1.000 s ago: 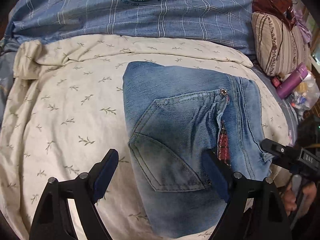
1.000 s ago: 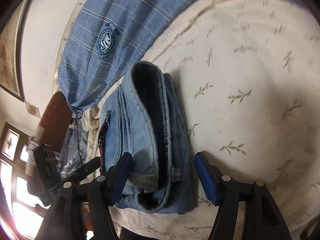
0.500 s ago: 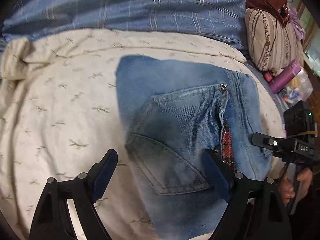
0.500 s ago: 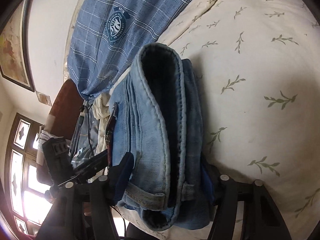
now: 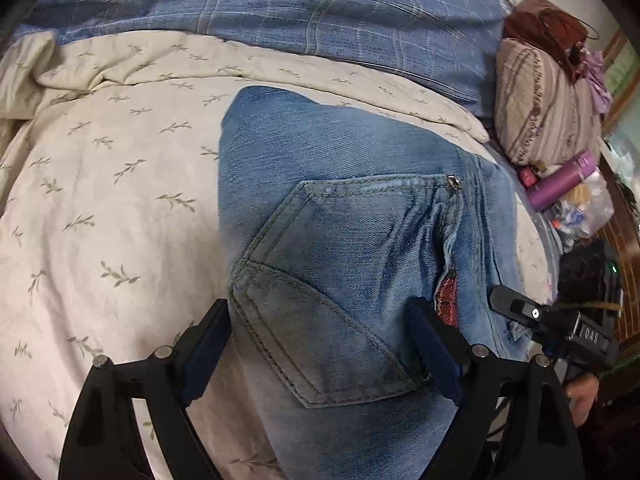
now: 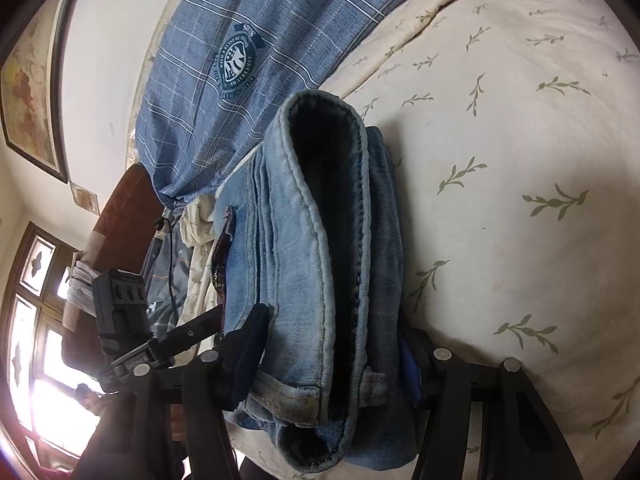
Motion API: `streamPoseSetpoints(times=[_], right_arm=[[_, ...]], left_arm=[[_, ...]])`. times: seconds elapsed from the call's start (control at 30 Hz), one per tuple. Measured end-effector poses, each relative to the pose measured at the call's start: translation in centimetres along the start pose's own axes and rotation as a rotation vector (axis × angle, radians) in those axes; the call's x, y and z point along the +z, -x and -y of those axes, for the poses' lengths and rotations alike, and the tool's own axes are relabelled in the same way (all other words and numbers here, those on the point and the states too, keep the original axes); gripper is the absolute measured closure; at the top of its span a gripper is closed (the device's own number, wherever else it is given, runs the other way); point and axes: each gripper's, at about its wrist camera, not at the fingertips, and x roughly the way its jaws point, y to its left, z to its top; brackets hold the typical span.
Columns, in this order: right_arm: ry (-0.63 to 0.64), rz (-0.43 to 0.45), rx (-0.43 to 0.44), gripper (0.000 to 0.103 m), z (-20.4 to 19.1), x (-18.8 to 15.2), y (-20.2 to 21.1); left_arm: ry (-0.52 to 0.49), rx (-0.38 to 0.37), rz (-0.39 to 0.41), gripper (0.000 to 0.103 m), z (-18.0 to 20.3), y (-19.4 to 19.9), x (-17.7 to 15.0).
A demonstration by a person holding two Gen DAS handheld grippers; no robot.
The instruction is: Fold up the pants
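Blue jeans (image 5: 340,200) lie folded into a thick pad on the cream leaf-print sheet (image 5: 100,200), back pocket up. My left gripper (image 5: 320,320) hovers low over the pocket, jaws opening, gripping nothing; the pocket lies beneath the gap. In the right wrist view the folded stack (image 6: 304,260) shows end-on, waistband toward the camera. My right gripper (image 6: 330,332) straddles that end, jaws closing, with a pad against each side of the stack. The right gripper (image 5: 532,316) also shows at the jeans' right edge in the left wrist view.
A blue plaid blanket (image 5: 320,8) with a crest lies behind the jeans. A striped pillow (image 5: 548,108), a purple bottle (image 5: 560,184) and a plastic bag of small items sit at the bed's right side. A window (image 6: 28,320) and framed picture (image 6: 32,100) are beyond.
My right gripper pushed forward onto the waistband end and its jaws narrowed onto the stack. My left gripper sank slightly toward the pocket and its jaws widened a little.
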Motion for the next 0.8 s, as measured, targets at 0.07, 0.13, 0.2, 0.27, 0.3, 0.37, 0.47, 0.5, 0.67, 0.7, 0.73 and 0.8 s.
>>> streamPoseSetpoints(times=[0.07,0.13,0.2,0.27,0.3,0.37,0.47,0.5,0.67,0.7,0.73,0.8], right_arm=[[0.014,0.012,-0.004,0.042,-0.1,-0.2,0.0],[0.030,0.019,-0.016,0.042,-0.3,-0.3,0.0],[0.041,0.020,-0.022,0.042,-0.3,-0.3,0.1],[0.046,0.022,-0.017,0.042,-0.3,-0.4,0.1],[0.049,0.028,-0.011,0.042,-0.2,-0.4,0.2],[0.057,0.034,-0.016,0.042,-0.3,-0.6,0.2],[0.055,0.033,-0.039,0.042,-0.5,-0.7,0.3],[0.055,0.034,-0.043,0.042,-0.6,-0.7,0.3],[0.048,0.032,-0.093,0.044,-1.7,-0.9,0.2],[0.067,0.035,-0.117,0.045,-2.2,-0.9,0.1],[0.095,0.038,-0.147,0.046,-2.9,-1.0,0.1],[0.141,0.047,-0.177,0.048,-3.9,-1.2,0.2]], left_arm=[[0.055,0.032,0.013,0.003,-0.4,-0.1,-0.4],[0.064,0.054,0.037,0.002,-0.3,0.0,-0.8],[0.072,0.092,0.053,0.002,0.1,0.3,-1.2],[0.094,0.108,0.060,0.002,0.2,0.5,-1.4],[0.098,0.111,0.062,0.002,0.2,0.5,-1.4],[0.103,0.129,0.075,0.002,0.3,0.6,-1.6],[0.070,0.188,0.115,0.002,1.1,1.2,-1.9],[0.063,0.198,0.122,0.002,1.2,1.3,-1.9],[0.007,0.168,0.141,0.027,2.1,2.2,-2.2],[-0.013,0.177,0.143,0.028,2.5,2.3,-2.1],[-0.034,0.189,0.145,0.029,2.9,2.4,-2.1],[-0.062,0.174,0.143,0.045,3.2,2.6,-1.9]])
